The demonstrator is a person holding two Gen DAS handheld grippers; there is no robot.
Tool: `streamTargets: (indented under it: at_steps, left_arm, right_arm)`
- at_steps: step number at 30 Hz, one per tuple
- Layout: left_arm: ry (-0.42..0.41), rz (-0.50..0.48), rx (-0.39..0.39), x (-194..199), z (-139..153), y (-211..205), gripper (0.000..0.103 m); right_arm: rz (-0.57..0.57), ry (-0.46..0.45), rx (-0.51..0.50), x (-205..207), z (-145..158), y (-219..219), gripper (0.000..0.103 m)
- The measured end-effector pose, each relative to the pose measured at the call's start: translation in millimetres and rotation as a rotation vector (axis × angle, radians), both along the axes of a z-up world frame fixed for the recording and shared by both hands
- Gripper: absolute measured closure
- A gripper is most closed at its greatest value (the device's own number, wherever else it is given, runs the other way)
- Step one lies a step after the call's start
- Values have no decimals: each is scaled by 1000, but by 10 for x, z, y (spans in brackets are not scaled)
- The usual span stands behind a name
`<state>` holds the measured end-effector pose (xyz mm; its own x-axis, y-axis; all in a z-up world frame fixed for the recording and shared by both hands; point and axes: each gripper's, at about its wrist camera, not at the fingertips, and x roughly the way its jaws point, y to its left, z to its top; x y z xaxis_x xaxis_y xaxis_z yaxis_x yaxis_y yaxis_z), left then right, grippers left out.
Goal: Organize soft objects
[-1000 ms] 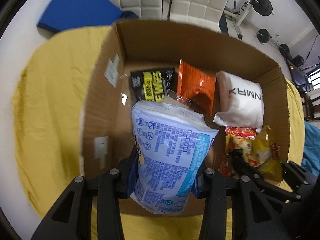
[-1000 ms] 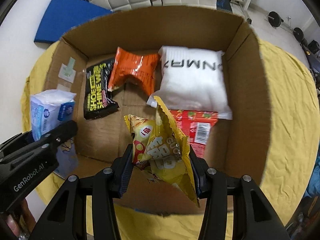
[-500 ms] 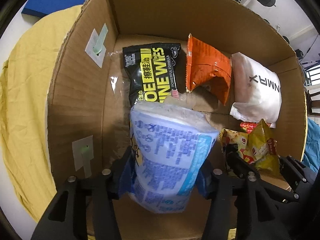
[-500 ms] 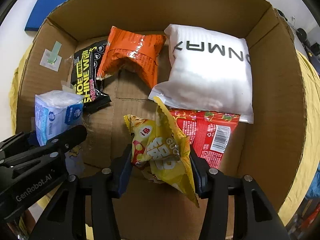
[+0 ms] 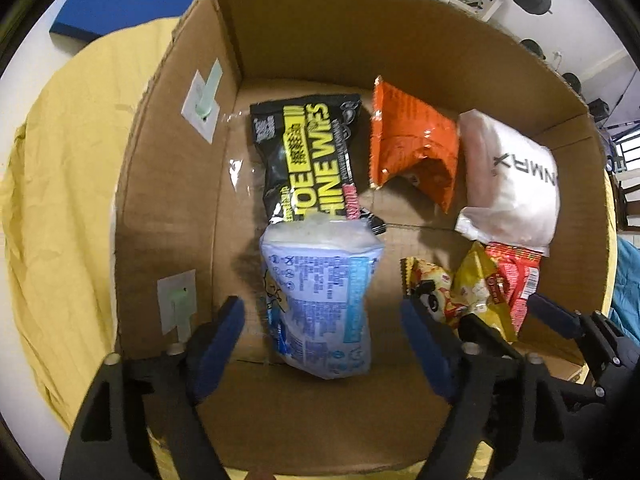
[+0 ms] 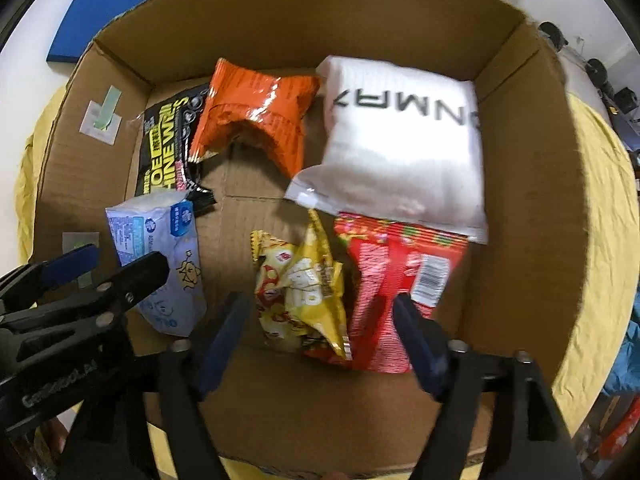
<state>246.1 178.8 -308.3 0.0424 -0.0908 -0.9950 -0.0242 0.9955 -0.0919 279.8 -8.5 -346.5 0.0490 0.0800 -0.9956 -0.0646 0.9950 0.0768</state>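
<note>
In the cardboard box (image 6: 516, 216), the tissue pack (image 6: 160, 264) lies left of the snack bag (image 6: 304, 288), wipes pouch (image 6: 168, 144) behind it.

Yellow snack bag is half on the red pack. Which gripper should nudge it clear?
Probably right. The right gripper, jaws opening, hangs directly over the yellow bag and red pack; the left gripper straddles the tissue pack.

A matt corrugated cardboard box (image 6: 516, 184) on wrinkled yellow cloth (image 5: 60, 184) holds soft plastic packets. Between the left jaws lies a pale blue film tissue pack (image 5: 316, 300); between the right jaws, a crinkled glossy yellow snack bag (image 6: 304, 288). Beyond them gleams an orange foil packet (image 6: 256, 112), beside a smooth white plastic pouch (image 6: 404, 144).
</note>
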Motion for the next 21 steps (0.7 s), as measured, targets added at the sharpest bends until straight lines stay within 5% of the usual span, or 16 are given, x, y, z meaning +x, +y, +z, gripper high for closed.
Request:
streamTargets:
  at_steps: [2,8,21]
  left_arm:
    - [-28,-5,15,-50,100,-43,2]
    - [-90,2,27,-81,327,-85,0]
    - [-173,2,48,-73,592,-178,0]
  right_arm:
    - [-9,-4,-11,5,34,-47,23]
    - [-32,-22,-51,-12,158,-263,1]
    - [-82,-71,-56,-51,450,-538,0]
